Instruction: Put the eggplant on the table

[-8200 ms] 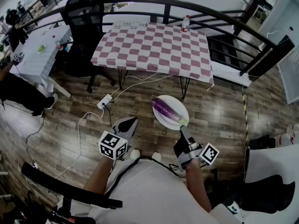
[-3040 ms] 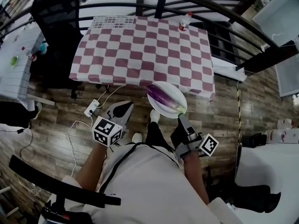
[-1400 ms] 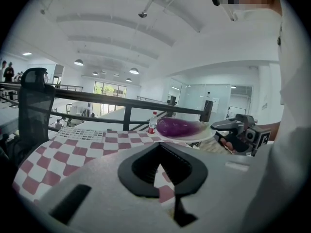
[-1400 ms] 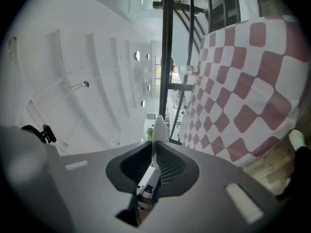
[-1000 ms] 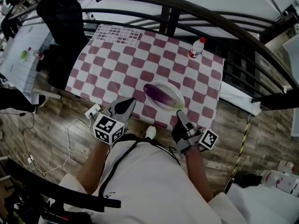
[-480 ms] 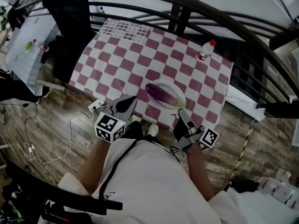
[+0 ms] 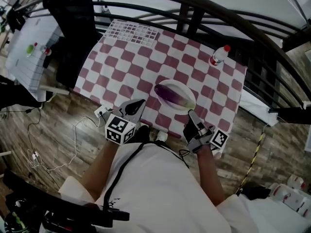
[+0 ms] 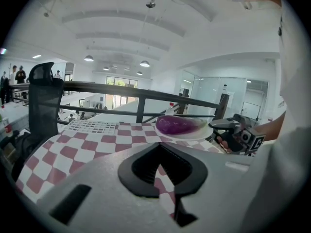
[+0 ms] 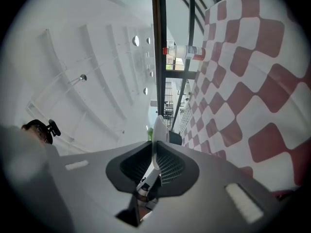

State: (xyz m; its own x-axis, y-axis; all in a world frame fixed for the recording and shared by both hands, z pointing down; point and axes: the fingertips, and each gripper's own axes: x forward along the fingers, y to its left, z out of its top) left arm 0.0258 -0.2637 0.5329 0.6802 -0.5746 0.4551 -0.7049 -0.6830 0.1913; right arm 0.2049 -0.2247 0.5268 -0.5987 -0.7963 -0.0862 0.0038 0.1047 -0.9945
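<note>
A purple eggplant [image 7: 171, 94] lies on a white oval plate [image 7: 187, 100]. My right gripper [image 7: 191, 115] is shut on the plate's near rim and holds it over the near part of the checkered table [image 7: 146, 62]. In the left gripper view the eggplant [image 8: 178, 125] and plate [image 8: 197, 133] hang a little above the cloth. The right gripper view shows the plate [image 9: 159, 128] edge-on between the jaws of the right gripper [image 9: 154, 147]. My left gripper [image 7: 135, 106] is shut and holds nothing, at the table's near edge left of the plate.
A capped plastic bottle [image 7: 219, 55] stands at the table's far right. A white grid mat [image 7: 136, 31] lies at the far edge. A dark railing [image 7: 204, 13] runs behind the table. A black office chair [image 7: 73, 28] stands to the left, and cables and a power strip [image 7: 100, 111] lie on the wooden floor.
The person has walked up to the table with the plate. The plate with the eggplant has gone from over the floor to over the checkered cloth. Both grippers stay shut.
</note>
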